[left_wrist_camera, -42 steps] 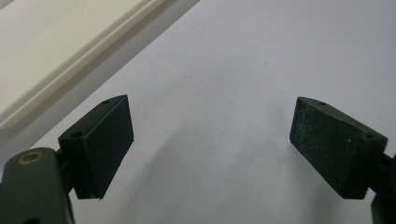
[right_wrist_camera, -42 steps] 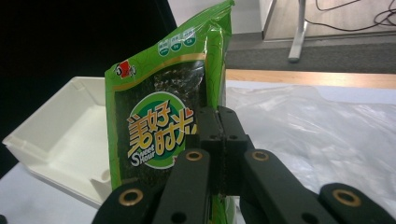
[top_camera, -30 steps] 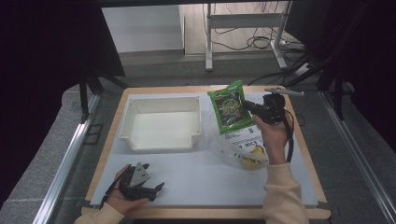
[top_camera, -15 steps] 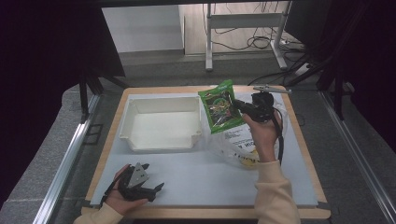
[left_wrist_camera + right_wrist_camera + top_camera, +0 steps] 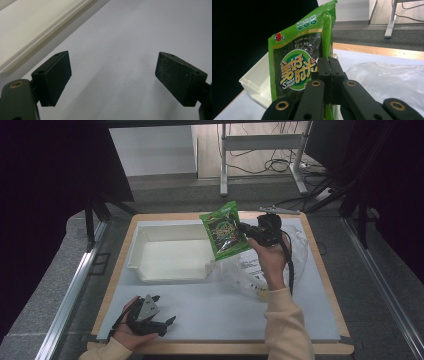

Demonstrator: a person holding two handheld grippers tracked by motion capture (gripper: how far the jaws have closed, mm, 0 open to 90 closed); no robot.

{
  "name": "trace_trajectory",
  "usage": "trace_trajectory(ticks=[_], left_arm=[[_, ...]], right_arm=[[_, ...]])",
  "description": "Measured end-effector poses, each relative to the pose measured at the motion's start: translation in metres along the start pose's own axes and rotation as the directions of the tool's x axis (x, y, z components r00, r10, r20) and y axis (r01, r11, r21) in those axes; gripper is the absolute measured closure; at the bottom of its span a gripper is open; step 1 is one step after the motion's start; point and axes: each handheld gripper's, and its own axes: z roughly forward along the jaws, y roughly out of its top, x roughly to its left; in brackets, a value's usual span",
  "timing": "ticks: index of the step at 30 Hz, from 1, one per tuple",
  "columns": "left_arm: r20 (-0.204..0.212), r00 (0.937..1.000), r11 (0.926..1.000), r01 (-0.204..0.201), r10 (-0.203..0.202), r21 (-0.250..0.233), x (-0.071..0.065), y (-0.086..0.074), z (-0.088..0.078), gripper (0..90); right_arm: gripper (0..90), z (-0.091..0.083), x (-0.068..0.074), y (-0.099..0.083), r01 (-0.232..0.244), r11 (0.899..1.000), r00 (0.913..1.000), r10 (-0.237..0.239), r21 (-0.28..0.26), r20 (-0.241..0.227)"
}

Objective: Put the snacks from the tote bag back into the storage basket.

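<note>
- The right gripper (image 5: 246,231) has its jaws clamped on one edge of a green seaweed snack packet (image 5: 225,230), held in the air.
- The packet stands long axis upright, over the near-right corner of the white tray (image 5: 150,232).
- The tray's open middle lies to the packet's left.
- The left gripper (image 5: 165,322) rests on the table (image 5: 220,305), jaws wide and holding nothing, well apart from the packet.

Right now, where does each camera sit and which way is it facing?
High view: above the near edge, looking forward and down at the table; both forearms enter.
Left gripper view: on the left gripper, low over the mat, open fingers, tray edge.
Right gripper view: on the right gripper, fingers shut on the green packet.
High and right views share packet, tray, plastic bag.
</note>
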Motion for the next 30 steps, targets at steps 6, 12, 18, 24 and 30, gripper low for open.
trace_trajectory(ticks=[6, 12, 18, 24, 30], left_arm=[[0.001, 1.0, 1.0, 0.005, -0.005, -0.005, 0.0, 0.0, 0.0, 13.4], [0.001, 1.0, 1.0, 0.006, -0.006, -0.005, 0.0, 0.0, 0.0, 13.4], [0.001, 1.0, 1.0, 0.006, -0.006, -0.006, 0.0, 0.0, 0.0, 13.4], [0.002, 1.0, 0.9999, 0.009, -0.009, -0.009, 0.0, 0.0, 0.0, 13.4], [0.001, 1.0, 1.0, -0.001, 0.001, -0.003, 0.001, 0.0, -0.001, 13.4]], right_arm=[[90.0, 0.008, 0.008, 0.002, 0.006, 1.0, 0.9998, -0.005, 0.005, -0.017], [90.0, 0.017, 0.016, 0.004, 0.008, 1.0, 0.9994, -0.008, 0.011, -0.034], [90.0, 0.026, 0.024, 0.005, 0.014, 1.0, 0.9987, -0.014, 0.012, -0.049], [90.0, 0.034, 0.031, 0.006, 0.016, 1.0, 0.9981, -0.016, 0.01, -0.059], [90.0, 0.043, 0.037, 0.005, 0.017, 1.0, 0.9972, -0.015, 0.023, -0.073]])
